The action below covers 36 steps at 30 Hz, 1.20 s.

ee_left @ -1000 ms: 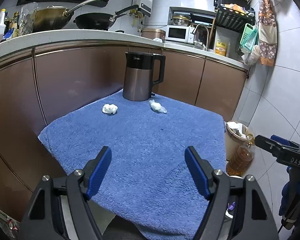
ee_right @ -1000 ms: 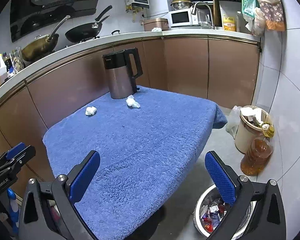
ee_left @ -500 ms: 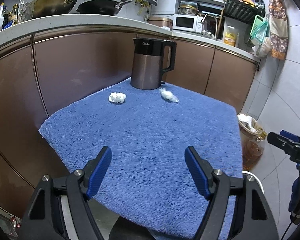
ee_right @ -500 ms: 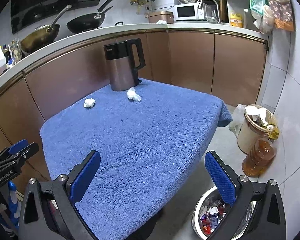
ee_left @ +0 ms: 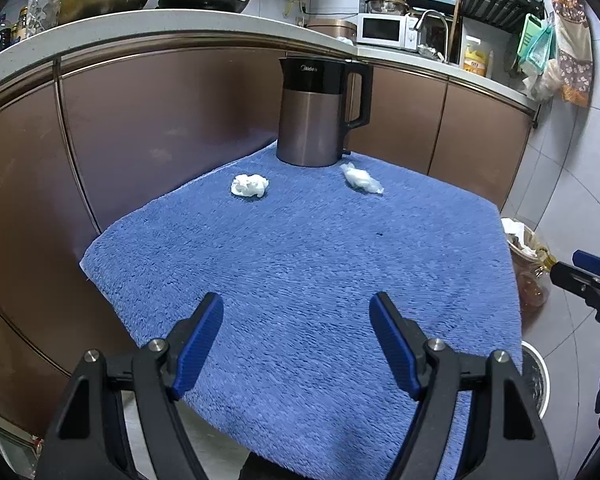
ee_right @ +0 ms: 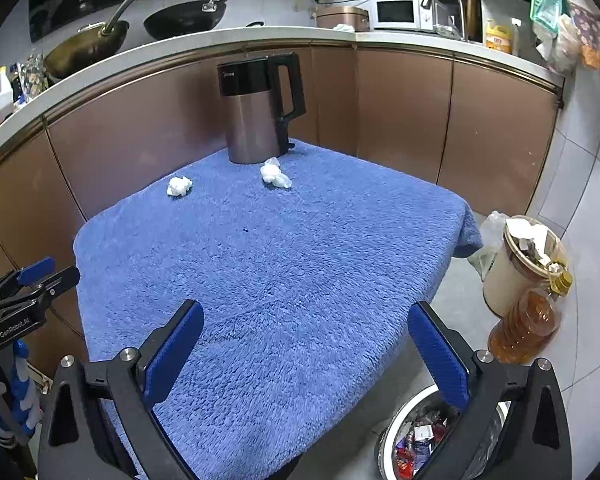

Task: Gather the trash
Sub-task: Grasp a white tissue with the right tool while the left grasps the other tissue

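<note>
Approach step: both grippers over the towel, nothing picked up yet.

Blue towel (ee_left: pixel 300 280) fills mid-frame, kettle (ee_left: pixel 316 116) at top centre, two tissue wads (ee_left: pixel 250 186) (ee_left: pixel 360 178) just below it; left gripper (ee_left: pixel 296 336) and right gripper (ee_right: pixel 304 340) both gape wide, empty. Next, I'd say: reach a wad, pinch.

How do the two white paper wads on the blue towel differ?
Shape: the left wad is a compact, rounded ball; the right wad is longer and tapers to a point. Place: the right wad lies close to the base of the kettle, on the handle side; the left wad sits farther out from it, nearer the towel's left edge. Both are crumpled white paper, lying loose and untouched.
</note>
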Each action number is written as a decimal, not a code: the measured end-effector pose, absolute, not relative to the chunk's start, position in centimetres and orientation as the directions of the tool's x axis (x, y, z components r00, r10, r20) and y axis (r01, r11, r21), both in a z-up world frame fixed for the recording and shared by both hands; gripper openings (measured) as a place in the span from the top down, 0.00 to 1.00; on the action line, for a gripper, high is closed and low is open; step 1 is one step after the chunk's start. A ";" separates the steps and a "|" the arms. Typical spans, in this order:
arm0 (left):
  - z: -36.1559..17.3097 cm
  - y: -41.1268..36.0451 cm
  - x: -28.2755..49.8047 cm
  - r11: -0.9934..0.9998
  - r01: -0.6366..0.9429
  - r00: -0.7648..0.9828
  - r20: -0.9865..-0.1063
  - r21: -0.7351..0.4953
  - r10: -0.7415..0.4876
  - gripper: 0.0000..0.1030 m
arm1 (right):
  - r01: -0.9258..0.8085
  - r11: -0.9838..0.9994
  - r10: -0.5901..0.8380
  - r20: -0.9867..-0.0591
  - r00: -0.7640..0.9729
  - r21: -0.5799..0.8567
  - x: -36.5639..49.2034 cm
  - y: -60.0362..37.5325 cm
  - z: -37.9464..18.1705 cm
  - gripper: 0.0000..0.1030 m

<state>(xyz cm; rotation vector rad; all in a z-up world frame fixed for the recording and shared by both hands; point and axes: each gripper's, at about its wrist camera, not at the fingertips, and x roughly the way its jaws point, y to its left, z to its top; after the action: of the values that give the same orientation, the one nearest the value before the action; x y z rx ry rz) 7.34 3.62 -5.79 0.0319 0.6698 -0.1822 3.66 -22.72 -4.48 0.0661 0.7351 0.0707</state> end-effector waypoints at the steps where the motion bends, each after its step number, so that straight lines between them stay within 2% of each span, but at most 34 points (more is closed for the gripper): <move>1: -5.9 3.6 7.6 0.984 0.178 0.767 -0.622 -0.026 -0.155 0.28 | -0.044 0.995 0.090 -0.670 0.737 0.085 3.9 -22.7 -4.6 0.03; 15: -8.0 3.5 12.9 0.985 0.172 0.747 -0.655 0.023 -0.115 0.28 | -0.093 0.993 0.119 -0.692 0.712 0.076 9.1 -22.0 -5.9 0.08; 18: -8.3 3.8 14.5 0.986 0.165 0.746 -0.658 0.037 -0.100 0.28 | -0.111 0.991 0.130 -0.696 0.706 0.072 10.7 -21.3 -6.1 0.12; 27: -8.4 6.4 22.6 0.994 0.104 0.744 -0.667 0.042 -0.050 0.28 | -0.176 0.983 0.170 -0.681 0.712 0.062 17.2 -19.7 -5.5 0.14; 36: -9.8 5.8 31.7 0.995 0.103 0.728 -0.681 0.001 -0.074 0.28 | -0.202 0.972 0.229 -0.678 0.698 0.121 26.5 -19.4 -7.0 0.16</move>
<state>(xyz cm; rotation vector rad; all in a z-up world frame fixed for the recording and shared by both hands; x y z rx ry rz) 31.70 5.77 -9.76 0.0397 0.7486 -0.0974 26.53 -19.36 -7.04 0.0380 0.7606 0.2405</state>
